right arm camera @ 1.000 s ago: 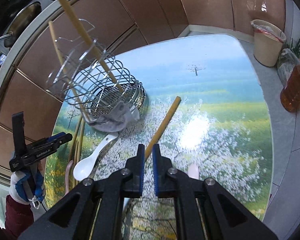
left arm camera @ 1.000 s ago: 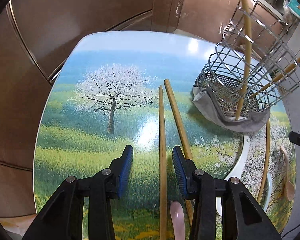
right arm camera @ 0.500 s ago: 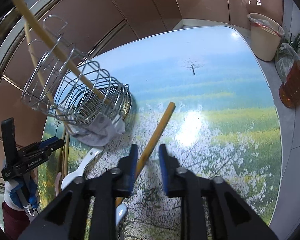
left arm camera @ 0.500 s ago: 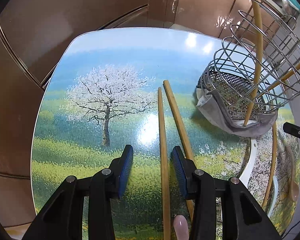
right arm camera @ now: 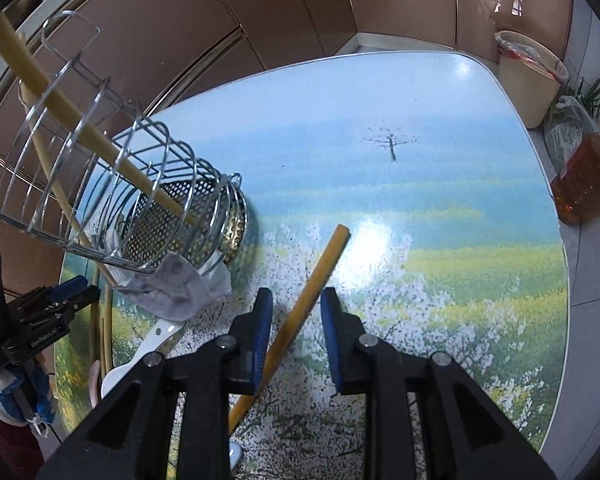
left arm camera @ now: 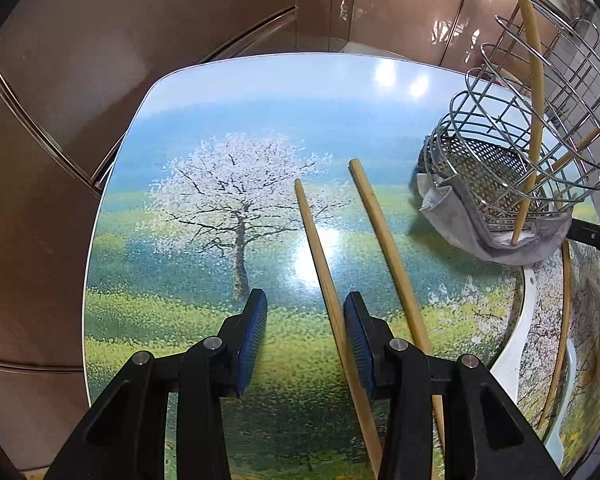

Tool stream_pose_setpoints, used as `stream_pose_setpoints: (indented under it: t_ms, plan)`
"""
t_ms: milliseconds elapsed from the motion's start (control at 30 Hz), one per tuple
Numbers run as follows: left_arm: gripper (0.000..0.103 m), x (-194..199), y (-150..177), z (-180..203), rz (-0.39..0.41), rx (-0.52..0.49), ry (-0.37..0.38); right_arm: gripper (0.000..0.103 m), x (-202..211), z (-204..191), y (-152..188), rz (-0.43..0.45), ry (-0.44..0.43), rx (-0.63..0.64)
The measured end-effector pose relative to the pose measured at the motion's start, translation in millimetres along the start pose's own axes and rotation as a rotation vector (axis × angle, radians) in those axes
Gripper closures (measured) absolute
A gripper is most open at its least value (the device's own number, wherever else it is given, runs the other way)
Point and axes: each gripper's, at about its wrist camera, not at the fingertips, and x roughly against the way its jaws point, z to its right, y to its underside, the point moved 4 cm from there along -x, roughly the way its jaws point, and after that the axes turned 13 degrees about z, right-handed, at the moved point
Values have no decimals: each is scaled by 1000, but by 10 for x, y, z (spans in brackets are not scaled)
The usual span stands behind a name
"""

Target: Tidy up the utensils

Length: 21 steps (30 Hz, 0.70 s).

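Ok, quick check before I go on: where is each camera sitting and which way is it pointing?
Left wrist: rides the left gripper, looking along open jaws over the table; one chopstick lies between them.
Right wrist: rides the right gripper, open around a chopstick; the left gripper and gloved hand show at its left edge.
Shared: the wire basket and the white spoon.
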Motion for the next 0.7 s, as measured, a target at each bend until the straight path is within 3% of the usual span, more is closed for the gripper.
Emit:
stream_pose_setpoints:
  t_ms: [367, 533, 700]
  plan:
    - [63, -30, 139, -338, 11, 5, -12, 82, 39, -26, 138, -10, 2, 88]
    - [72, -37, 130, -436, -1, -7, -10, 82, 110, -33, 234, -38, -15, 134]
    - [73, -92, 77, -622, -8, -26, -5, 82, 185, 2, 330, -64, -41, 171]
